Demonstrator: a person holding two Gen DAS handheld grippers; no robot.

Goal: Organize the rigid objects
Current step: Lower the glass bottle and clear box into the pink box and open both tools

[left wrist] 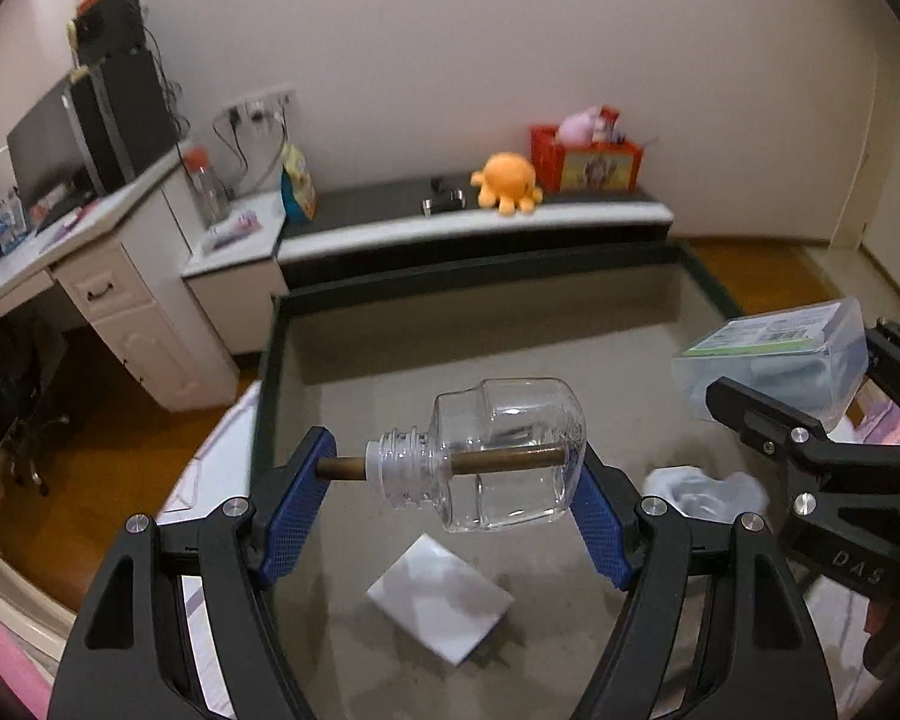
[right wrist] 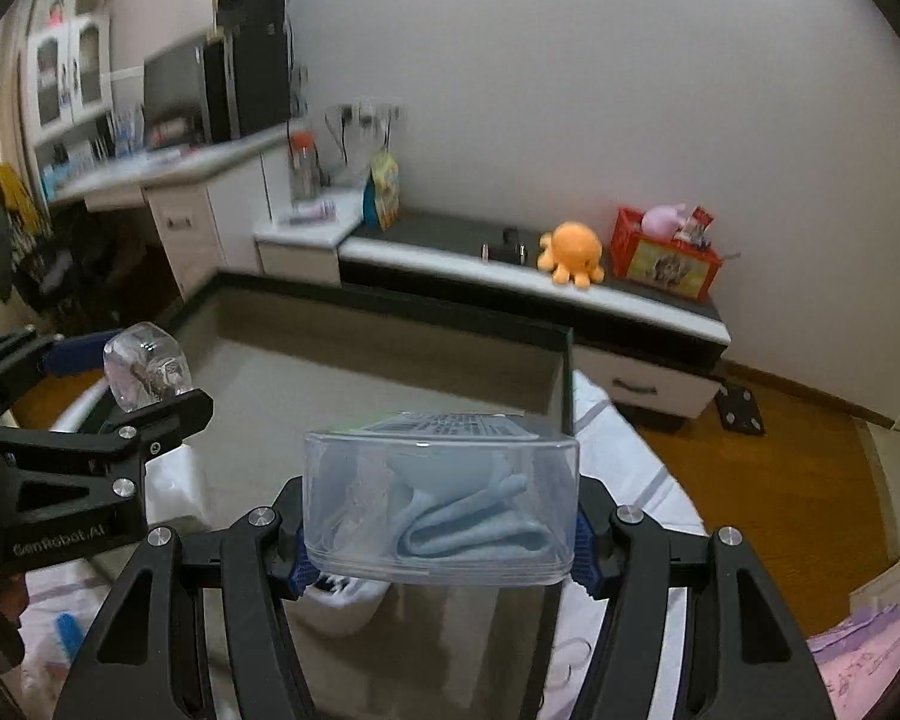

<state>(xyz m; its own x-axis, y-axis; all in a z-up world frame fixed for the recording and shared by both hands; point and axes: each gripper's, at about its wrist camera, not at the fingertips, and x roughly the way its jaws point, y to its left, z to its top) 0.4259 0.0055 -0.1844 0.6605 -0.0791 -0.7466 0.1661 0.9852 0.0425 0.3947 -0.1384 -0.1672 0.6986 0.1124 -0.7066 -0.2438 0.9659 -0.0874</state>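
My left gripper (left wrist: 450, 471) is shut on a clear glass bottle (left wrist: 498, 456) with a brown stick through its neck, held sideways above the grey tray (left wrist: 426, 330). My right gripper (right wrist: 441, 531) is shut on a clear plastic box (right wrist: 444, 504) that holds a folded pale-blue cloth, also above the tray. The box (left wrist: 774, 360) and the right gripper (left wrist: 810, 450) show at the right of the left wrist view. The bottle (right wrist: 147, 366) and the left gripper (right wrist: 90, 414) show at the left of the right wrist view.
A white flat card (left wrist: 441, 600) and a crumpled white item (left wrist: 702, 489) lie in the tray. A white cup (right wrist: 345, 606) stands below the box. Behind are a low bench with an orange plush octopus (left wrist: 507, 183), a red box (left wrist: 588, 159) and a desk (left wrist: 78, 228).
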